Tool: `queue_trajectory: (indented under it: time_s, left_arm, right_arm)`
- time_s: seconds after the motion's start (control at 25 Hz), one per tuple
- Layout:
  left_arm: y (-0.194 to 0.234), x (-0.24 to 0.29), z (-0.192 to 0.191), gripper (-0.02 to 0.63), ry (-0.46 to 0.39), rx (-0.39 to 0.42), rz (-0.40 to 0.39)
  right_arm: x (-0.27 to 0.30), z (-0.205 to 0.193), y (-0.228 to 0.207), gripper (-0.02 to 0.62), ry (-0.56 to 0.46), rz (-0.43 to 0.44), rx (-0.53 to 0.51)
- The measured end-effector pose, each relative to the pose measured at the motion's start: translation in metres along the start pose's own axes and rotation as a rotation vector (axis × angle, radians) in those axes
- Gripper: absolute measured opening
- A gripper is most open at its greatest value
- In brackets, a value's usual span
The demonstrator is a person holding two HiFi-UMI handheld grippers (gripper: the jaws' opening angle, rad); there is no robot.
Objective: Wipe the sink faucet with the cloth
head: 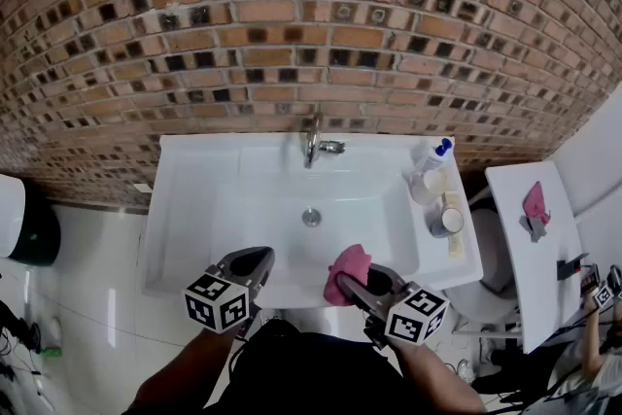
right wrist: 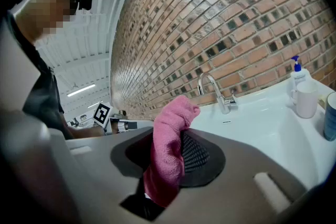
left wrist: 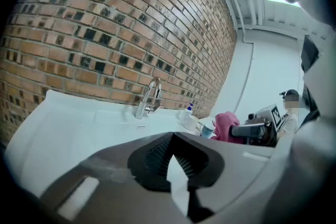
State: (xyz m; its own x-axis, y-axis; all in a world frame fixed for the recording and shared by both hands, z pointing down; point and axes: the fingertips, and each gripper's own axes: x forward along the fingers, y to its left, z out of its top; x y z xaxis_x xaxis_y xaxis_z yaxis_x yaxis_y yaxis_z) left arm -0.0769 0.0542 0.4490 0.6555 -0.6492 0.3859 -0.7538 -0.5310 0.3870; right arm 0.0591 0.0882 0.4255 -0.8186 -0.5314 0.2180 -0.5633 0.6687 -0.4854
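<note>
Wiping not yet begun, judging by the gap. Holding the cloth (right wrist: 169, 155) pinched in the right gripper (head: 348, 285) over the near rim of the sink (head: 194, 209), well apart from the faucet (head: 313, 143) at the back. Carrying nothing in the left gripper (head: 255, 258), closed tip to tip, just beside. Left to do: reach the faucet and rub it down. Cannot see the cloth's lower end, lost between the jaws; cannot judge dirt on the faucet.

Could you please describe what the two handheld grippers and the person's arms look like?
Both the left gripper and right gripper have smooth grey wedge-shaped bodies with black ribbed pads inside the jaws. Each carries a cube of black-and-white square markers. The person wears a dark top; no cables show.
</note>
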Motion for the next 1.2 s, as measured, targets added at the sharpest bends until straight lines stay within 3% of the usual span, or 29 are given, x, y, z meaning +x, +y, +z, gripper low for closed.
queue_trajectory:
  time_s: [0.52, 0.8, 1.2]
  left_arm:
    - [0.060, 0.021, 0.023, 0.006, 0.054, 0.025, -0.124]
    - [0.080, 0.030, 0.024, 0.006, 0.088, 0.017, -0.160]
    - [0.093, 0.056, 0.036, 0.006, 0.023, -0.042, -0.042]
  right_arm:
    - [0.066, 0.017, -0.021, 0.127, -0.027, -0.131, 0.059]
    - [0.082, 0.032, -0.064, 0.127, -0.054, -0.228, 0.092]
    - [0.091, 0.062, -0.159, 0.127, -0.004, -0.239, 0.075]
